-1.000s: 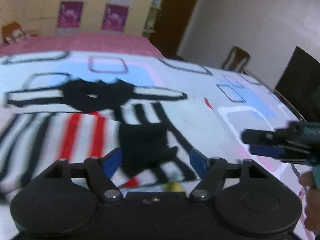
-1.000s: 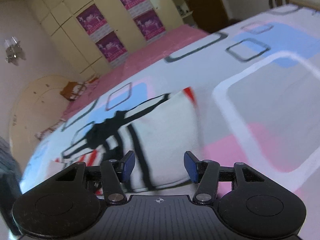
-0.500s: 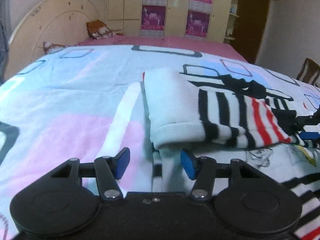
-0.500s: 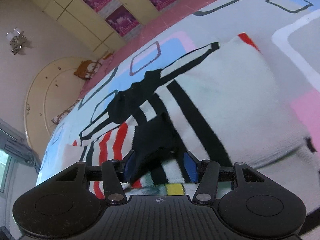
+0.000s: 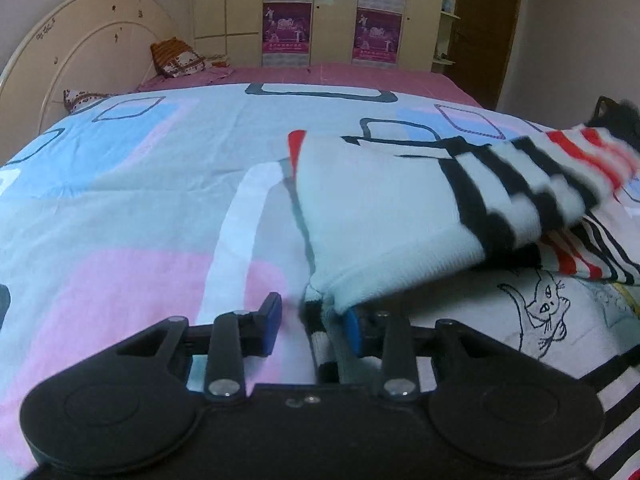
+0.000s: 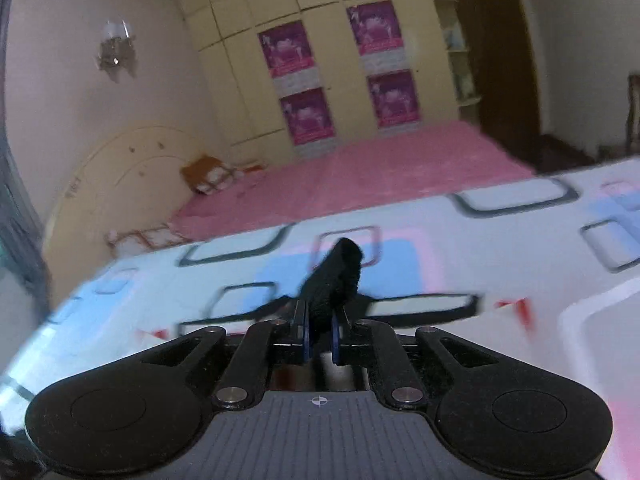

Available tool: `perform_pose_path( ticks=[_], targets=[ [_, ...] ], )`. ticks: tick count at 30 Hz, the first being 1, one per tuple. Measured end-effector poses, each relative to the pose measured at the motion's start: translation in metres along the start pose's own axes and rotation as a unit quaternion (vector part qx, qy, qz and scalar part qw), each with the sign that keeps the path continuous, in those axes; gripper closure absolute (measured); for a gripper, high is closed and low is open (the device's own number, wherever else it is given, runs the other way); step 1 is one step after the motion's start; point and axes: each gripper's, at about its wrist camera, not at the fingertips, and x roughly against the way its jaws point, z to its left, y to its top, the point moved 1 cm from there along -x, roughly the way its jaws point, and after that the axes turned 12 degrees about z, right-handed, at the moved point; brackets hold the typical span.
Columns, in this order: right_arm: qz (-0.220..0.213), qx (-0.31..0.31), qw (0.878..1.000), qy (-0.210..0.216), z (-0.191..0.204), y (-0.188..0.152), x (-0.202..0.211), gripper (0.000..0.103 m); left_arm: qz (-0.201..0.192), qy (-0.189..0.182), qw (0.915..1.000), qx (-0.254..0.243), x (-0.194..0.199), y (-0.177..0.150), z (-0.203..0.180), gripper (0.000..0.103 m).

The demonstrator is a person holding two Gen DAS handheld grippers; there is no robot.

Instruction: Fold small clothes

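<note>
A small white garment (image 5: 384,216) with black and red stripes lies on the bed; its sleeve is lifted toward the right, blurred. My left gripper (image 5: 312,326) is open, low on the bed, with the garment's folded edge and a striped cuff between its blue pads. My right gripper (image 6: 319,338) is shut on a black cuff (image 6: 334,280) of the garment and holds it above the bedsheet (image 6: 500,248). The rest of the garment is hidden in the right wrist view.
The patterned bedsheet (image 5: 120,208) covers the bed, with a pink sheet (image 5: 320,76) beyond. A curved headboard (image 5: 80,56) and pillows (image 5: 178,58) are at far left. Wardrobes with purple posters (image 6: 298,92) and a dark door (image 5: 480,28) stand behind.
My right gripper has shut on the black cuff and lifted it, pulling the striped sleeve up. My left gripper has moved closer to the garment's folded edge.
</note>
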Motion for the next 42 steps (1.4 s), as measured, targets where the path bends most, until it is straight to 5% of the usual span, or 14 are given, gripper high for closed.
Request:
perform_pose_path(
  ticks=[3,22,23,24,25,27,28,30,33,37,42],
  targets=[
    [0.050,-0.012,0.999,-0.009,-0.015,-0.019,-0.020,0.094,0.001,-0.008,1.0000,0.004,0.000,0.000,0.004,0.071],
    [0.124,-0.055,0.991,-0.011,-0.041,-0.063,-0.043,0.092,0.040,-0.037,0.9984,-0.015,0.003,0.012,0.012,0.068],
    [0.122,-0.049,0.991,-0.019,-0.040,-0.060,-0.038,0.085,0.034,-0.048,0.9982,-0.008,0.015,0.011,0.016,0.064],
    [0.110,-0.040,0.992,-0.043,-0.037,-0.057,-0.028,0.061,0.014,-0.049,0.9987,-0.007,0.031,0.010,0.017,0.058],
    [0.084,-0.022,0.994,-0.066,-0.033,-0.054,-0.014,0.055,-0.004,-0.042,0.9991,-0.011,0.043,0.010,0.014,0.040],
    [0.067,-0.008,0.996,-0.054,-0.028,-0.049,-0.003,0.056,-0.035,-0.045,0.9983,-0.012,0.055,0.013,0.000,0.033],
    [0.075,-0.003,0.996,-0.047,-0.022,-0.047,-0.007,0.072,-0.038,-0.065,0.9970,-0.016,0.053,0.017,-0.012,0.034],
    [0.098,0.014,0.994,-0.040,-0.008,-0.047,-0.025,0.084,-0.032,-0.081,0.9954,-0.040,0.037,0.025,-0.040,0.041],
    [0.141,0.021,0.989,-0.049,0.002,-0.056,-0.053,0.084,0.033,-0.069,0.9947,-0.070,-0.008,0.025,-0.065,0.042],
    [0.170,0.043,0.982,-0.064,0.000,-0.058,-0.059,0.085,0.035,-0.083,0.9929,-0.078,-0.010,0.028,-0.062,0.042],
    [0.137,0.043,0.988,-0.051,-0.004,-0.029,-0.072,0.084,0.011,-0.085,0.9943,-0.063,-0.023,0.072,-0.052,0.041]
  ],
)
